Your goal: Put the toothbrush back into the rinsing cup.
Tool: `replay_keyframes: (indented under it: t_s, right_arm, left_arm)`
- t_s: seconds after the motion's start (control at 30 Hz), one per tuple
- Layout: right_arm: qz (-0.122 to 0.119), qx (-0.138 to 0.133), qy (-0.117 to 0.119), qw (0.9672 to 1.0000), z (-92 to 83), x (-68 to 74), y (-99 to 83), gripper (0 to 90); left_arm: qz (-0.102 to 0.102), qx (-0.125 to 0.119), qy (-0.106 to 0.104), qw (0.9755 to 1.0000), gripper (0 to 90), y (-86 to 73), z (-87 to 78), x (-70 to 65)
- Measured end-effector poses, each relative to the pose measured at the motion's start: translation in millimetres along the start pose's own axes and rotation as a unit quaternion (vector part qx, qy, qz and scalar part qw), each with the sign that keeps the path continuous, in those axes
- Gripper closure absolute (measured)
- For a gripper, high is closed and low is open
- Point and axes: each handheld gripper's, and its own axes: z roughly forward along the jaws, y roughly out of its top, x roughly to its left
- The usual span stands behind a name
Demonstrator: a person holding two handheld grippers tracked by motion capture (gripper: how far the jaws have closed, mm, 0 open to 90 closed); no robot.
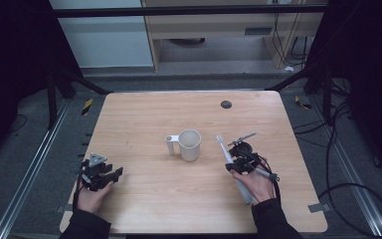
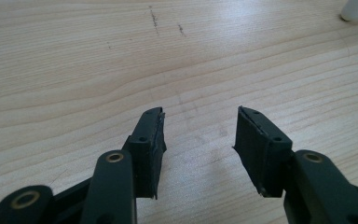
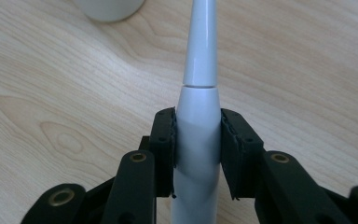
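Observation:
A white electric toothbrush (image 3: 198, 116) stands between the pads of my right gripper (image 3: 198, 140), which is shut on its thick handle. In the high view the toothbrush (image 1: 225, 151) slants up and to the left from my right gripper (image 1: 241, 162), its head toward the white mug (image 1: 189, 145) at the table's middle. The mug has a handle on its left side. My left gripper (image 1: 110, 175) rests at the table's front left. In its own view my left gripper (image 2: 199, 135) is open over bare wood with nothing between its jaws.
The wooden table (image 1: 149, 199) has a small black round cap (image 1: 226, 104) near its back edge. Black cables trail on the floor to the right (image 1: 348, 189). The mug's base (image 3: 109, 8) sits just ahead in the right gripper view.

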Motion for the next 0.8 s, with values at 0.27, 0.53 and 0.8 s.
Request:
replay_keyframes:
  t_s: [0.27,0.53,0.8]
  right_arm:
    - [0.001,-0.081,-0.004,0.9967,-27.3,-0.8,1.9,67.8]
    - [0.014,-0.19,-0.005,0.9816,-45.3,-1.5,5.7,67.7]
    - [0.028,-0.261,0.004,0.9649,-52.6,1.4,22.1,67.6]
  left_arm:
    - [-0.001,-0.001,0.0,1.0,51.2,-0.1,-0.2,-0.3]
    - [0.0,-0.003,0.001,1.0,51.2,-0.1,-0.2,-0.5]
    - [-0.002,-0.005,0.002,1.0,51.2,-0.1,-0.7,-0.2]
